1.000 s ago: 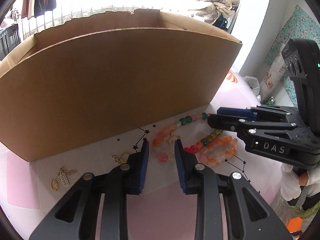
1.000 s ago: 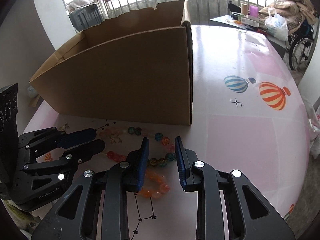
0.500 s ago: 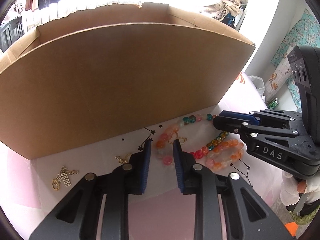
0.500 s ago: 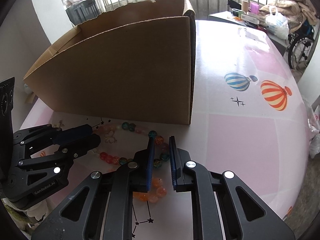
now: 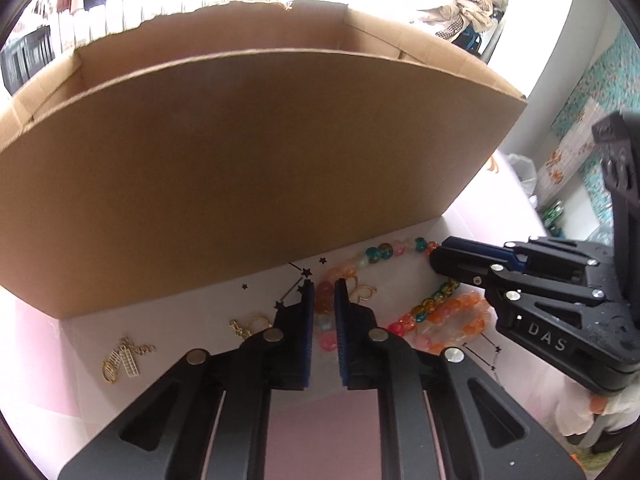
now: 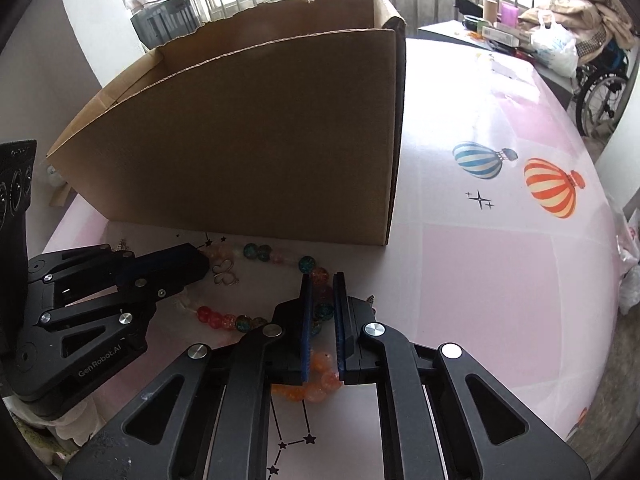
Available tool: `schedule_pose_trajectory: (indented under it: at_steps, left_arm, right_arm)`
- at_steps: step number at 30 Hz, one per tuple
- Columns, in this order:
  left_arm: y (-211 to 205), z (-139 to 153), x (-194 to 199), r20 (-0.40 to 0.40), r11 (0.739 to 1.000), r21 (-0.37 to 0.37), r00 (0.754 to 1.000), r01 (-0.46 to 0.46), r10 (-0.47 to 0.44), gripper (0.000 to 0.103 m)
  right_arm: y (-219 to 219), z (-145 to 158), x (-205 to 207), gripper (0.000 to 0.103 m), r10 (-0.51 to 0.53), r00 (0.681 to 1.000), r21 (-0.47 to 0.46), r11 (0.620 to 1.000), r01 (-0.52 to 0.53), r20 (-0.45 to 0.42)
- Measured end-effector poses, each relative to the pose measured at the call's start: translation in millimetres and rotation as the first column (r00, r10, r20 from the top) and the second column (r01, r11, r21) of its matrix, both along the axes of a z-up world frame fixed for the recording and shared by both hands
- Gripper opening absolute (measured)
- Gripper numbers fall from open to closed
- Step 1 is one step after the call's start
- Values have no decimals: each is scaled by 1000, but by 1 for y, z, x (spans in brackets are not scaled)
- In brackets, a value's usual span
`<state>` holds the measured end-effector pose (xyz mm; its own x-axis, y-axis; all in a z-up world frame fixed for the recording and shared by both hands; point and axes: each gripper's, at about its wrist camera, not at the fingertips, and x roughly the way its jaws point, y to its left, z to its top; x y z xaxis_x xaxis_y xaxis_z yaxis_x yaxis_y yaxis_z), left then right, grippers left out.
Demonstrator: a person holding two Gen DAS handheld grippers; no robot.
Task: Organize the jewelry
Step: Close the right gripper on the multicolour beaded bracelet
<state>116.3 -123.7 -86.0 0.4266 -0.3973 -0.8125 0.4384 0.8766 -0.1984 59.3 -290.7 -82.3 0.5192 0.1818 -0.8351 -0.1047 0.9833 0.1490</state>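
Two grippers are lowered over a long string of round glass beads (image 5: pixel 430 310) laid out on the table (image 6: pixel 480 280) just in front of a tall open cardboard box (image 5: pixel 240 168). The strand is made up of translucent beads in mixed colours: pale pink and peach near the box, teal and blue-green along the far run, red and amber in the middle, orange in the nearest coil. The beads are glossy, some with a crackled look. The left gripper (image 5: pixel 322 304) is placed over the pink end of the strand; its jaws are narrow and closing, with peach and pink beads between the blue pads. The right gripper (image 6: pixel 320 304) is placed over the other side of the loop; its jaws are likewise narrow and closing, with a teal bead seen between the pads. A small gold wire charm (image 6: pixel 225 274) is seen inside the loop, and gold chain pieces (image 5: pixel 124 358) lie apart to the left.
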Motion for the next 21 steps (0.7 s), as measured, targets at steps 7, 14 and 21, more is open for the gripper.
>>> schedule_pose_trajectory:
  at_steps: [7,14,21]
  left_arm:
    - [13,-2,0,-88,995,-96,995,28,-36,10]
    - [16,10,-6,-133,998,-63,990,28,-36,15]
    - [23,11,-12,-144,999,-41,989,14,-20,28]
  right_arm:
    - [-4,0,-7,8,-18,1000,46,999,18,-6]
    - [-7,-1,-9,8,-21,1000,68,997,21,-5]
    - [-31,-2,0,8,-8,1000,95,995,9,-14]
